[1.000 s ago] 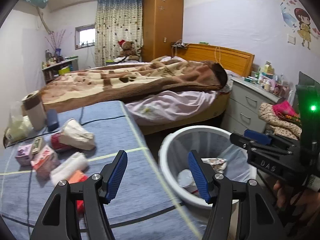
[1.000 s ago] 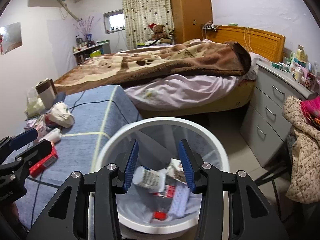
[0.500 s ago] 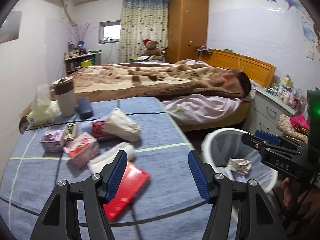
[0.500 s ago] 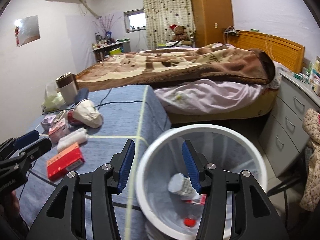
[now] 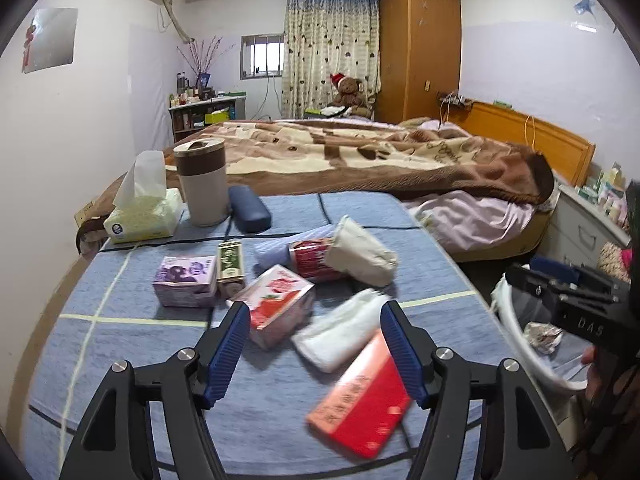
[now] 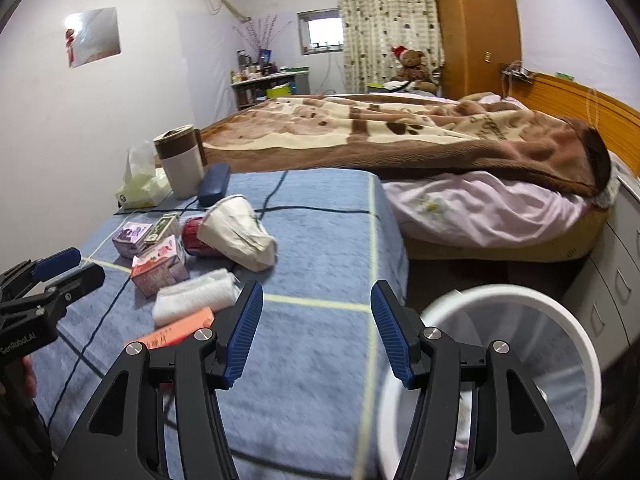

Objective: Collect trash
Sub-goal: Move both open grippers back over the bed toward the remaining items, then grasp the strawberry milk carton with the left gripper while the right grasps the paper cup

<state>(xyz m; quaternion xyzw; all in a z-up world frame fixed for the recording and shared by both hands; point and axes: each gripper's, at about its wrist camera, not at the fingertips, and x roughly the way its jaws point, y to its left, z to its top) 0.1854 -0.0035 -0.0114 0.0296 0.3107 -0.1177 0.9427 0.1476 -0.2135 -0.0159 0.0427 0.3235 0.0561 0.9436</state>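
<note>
Both claws, left gripper (image 5: 312, 344) and right gripper (image 6: 316, 332), empty with jaws opening, hang over table litter: red box (image 5: 362, 400), white wad (image 5: 340, 334), bin (image 6: 500, 300) alongside for drops.

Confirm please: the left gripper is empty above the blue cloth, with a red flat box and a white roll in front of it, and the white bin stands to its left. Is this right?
One detail is wrong. In the left wrist view the white bin stands to the right of the left gripper, not its left. The red flat box and white roll do lie on the blue cloth.
</note>
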